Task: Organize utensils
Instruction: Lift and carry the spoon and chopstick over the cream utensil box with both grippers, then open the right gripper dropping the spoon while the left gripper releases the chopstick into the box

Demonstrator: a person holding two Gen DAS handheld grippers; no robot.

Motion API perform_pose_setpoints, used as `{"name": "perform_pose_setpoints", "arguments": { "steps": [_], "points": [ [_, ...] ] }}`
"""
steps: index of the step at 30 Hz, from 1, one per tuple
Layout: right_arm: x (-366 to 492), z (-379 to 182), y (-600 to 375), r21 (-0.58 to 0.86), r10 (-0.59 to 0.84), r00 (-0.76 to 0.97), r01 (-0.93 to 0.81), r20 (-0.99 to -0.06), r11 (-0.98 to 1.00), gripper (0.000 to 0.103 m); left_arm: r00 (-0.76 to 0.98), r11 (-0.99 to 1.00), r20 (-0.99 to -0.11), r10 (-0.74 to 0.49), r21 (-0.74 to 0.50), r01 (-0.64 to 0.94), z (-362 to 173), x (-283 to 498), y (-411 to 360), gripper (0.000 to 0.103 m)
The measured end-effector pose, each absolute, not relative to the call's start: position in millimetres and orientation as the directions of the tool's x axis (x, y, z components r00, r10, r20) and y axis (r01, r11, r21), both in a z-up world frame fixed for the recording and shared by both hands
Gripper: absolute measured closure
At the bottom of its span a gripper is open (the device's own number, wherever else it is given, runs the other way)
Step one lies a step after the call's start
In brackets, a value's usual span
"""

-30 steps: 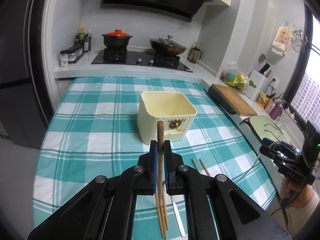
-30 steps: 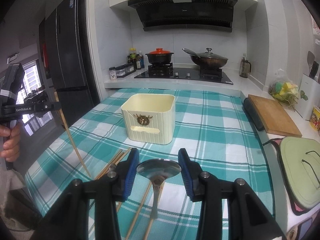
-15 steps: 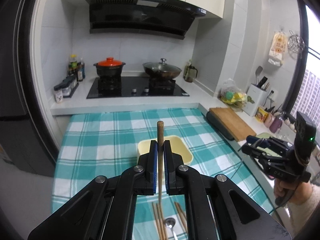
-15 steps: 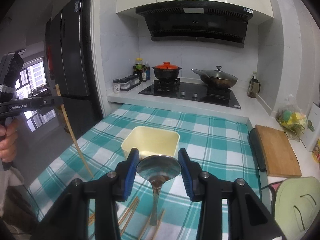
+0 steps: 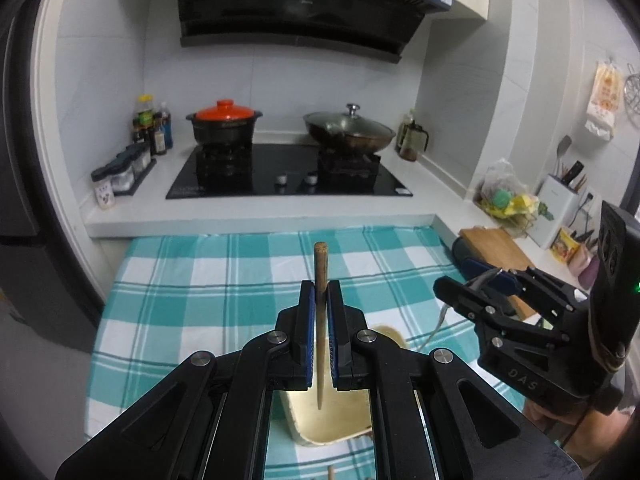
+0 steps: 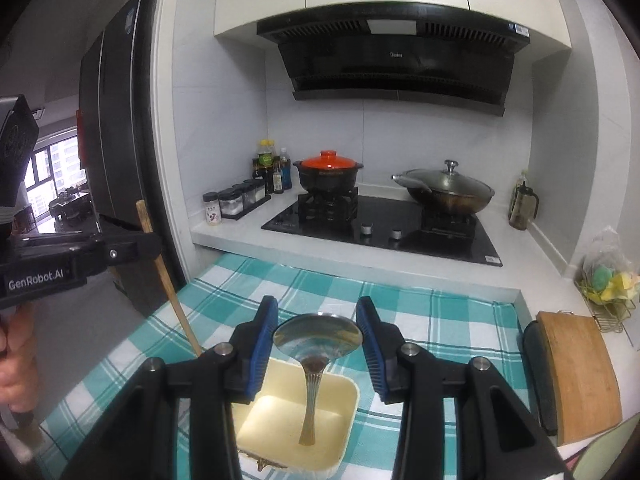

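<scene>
Both views are pretty dim and flat overall, with soft indoor light and no hard shadows. Heavy fisheye: black vignette all around the rim, and the cabinets and range hood bow hard toward 12 o'clock. On the right wrist view, daylight comes from a window at 9 o'clock, a bit blown out, and the fridge beside it picks up a streaky reflection. The spoon bowl catches a dull sheen. On the left wrist view, the tiled wall looks grey and slightly noisy, and the hob glass has faint glare. Edges smear at 3 and 9 o'clock, center stays sharp
</scene>
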State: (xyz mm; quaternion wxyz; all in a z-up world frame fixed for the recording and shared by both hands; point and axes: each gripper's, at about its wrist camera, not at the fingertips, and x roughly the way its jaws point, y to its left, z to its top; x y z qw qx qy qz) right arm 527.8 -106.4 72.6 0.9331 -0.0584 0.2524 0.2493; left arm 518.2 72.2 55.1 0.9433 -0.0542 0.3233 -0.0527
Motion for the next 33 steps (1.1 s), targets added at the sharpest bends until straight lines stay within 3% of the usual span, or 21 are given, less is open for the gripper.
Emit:
{"name": "perform_pose_setpoints", "arguments": {
  "steps": [9, 19, 20, 23, 28, 33],
  "points": [
    [596, -5, -103, 0.096, 0.379, 0.678, -0.416, -0.63, 0.904, 0.062, 0.715, 0.991, -0.689, -0.116, -0.125, 0.04, -13, 555, 67, 0.099],
    [625, -35, -113, 0.163, 0.362, 0.632, -0.351, -0.685, 0.922, 0.062, 0.699, 0.993, -0.711, -0.079, -0.121, -0.011, -30, 579, 71, 0.098],
    [627, -37, -113, 0.17, 0.362, 0.625, -0.346, -0.691, 0.923, 0.061, 0.694, 0.993, -0.716, -0.071, -0.117, -0.019, -31, 581, 71, 0.095],
    [633, -42, -112, 0.174, 0.354, 0.609, -0.336, -0.71, 0.926, 0.057, 0.68, 0.992, -0.731, -0.057, -0.118, -0.044, -34, 582, 73, 0.072],
    [620, -22, -115, 0.16, 0.343, 0.63, -0.329, -0.697, 0.931, 0.055, 0.688, 0.991, -0.723, -0.058, -0.125, -0.048, -18, 542, 90, 0.068],
    [565, 32, -146, 0.172, 0.402, 0.661, -0.386, -0.634, 0.906, 0.053, 0.693, 0.999, -0.72, -0.032, -0.017, 0.029, -6, 442, 106, 0.045]
  ]
}}
